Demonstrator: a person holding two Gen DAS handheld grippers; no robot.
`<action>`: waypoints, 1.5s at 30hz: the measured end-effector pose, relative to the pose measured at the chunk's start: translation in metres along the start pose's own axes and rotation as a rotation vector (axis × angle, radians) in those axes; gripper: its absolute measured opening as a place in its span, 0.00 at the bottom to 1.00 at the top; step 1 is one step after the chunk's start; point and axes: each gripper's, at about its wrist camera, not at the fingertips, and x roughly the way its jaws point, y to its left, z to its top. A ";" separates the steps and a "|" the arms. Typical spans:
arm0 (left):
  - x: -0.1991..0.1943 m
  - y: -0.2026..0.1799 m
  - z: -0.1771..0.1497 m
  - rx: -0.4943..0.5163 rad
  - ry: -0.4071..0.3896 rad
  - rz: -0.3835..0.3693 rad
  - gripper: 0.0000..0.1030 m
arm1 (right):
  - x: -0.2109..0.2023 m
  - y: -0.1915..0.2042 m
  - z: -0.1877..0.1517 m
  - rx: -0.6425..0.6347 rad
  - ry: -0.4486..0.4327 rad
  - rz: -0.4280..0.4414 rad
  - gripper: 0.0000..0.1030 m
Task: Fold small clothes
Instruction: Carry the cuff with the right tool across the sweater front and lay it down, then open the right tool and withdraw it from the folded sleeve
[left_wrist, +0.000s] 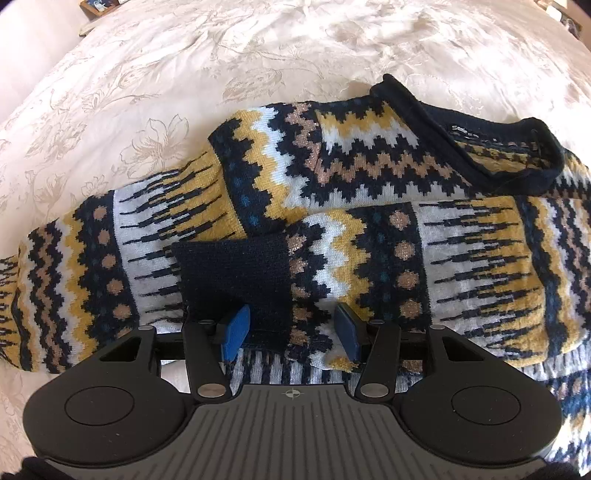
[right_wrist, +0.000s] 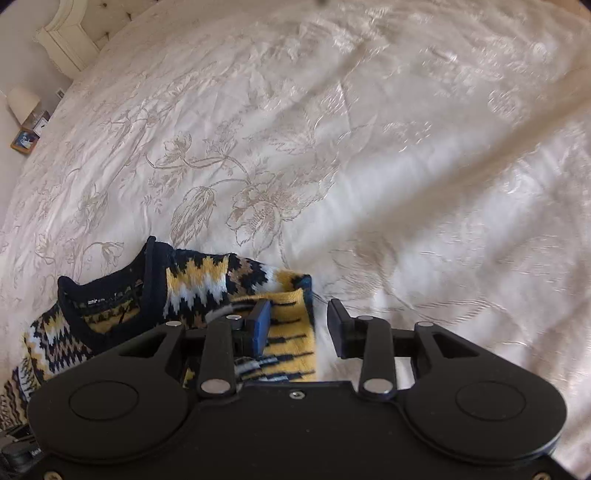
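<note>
A knit sweater (left_wrist: 332, 177) with navy, yellow, white and tan zigzag bands lies flat on the bed, its navy collar (left_wrist: 480, 147) to the upper right. One sleeve is folded across the chest, and its navy cuff (left_wrist: 236, 273) lies just ahead of my left gripper (left_wrist: 291, 332). That gripper is open and holds nothing, its blue pads either side of the cuff's near edge. In the right wrist view the sweater (right_wrist: 203, 291) sits at the lower left. My right gripper (right_wrist: 299, 328) is open and empty over the sweater's right edge.
A cream bedspread (right_wrist: 332, 166) with a woven flower pattern covers the whole bed. A headboard (right_wrist: 70, 37) and a nightstand with a lamp (right_wrist: 22, 107) stand at the far left in the right wrist view.
</note>
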 end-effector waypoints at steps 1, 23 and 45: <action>0.000 0.000 0.001 -0.003 -0.001 0.000 0.48 | 0.003 0.001 0.001 -0.007 0.011 0.015 0.09; -0.001 -0.001 0.000 0.037 -0.005 0.003 0.49 | -0.011 0.012 -0.055 -0.210 0.128 -0.076 0.09; -0.080 0.043 -0.043 -0.094 -0.022 0.042 0.48 | -0.039 0.051 -0.101 -0.348 -0.005 -0.071 0.66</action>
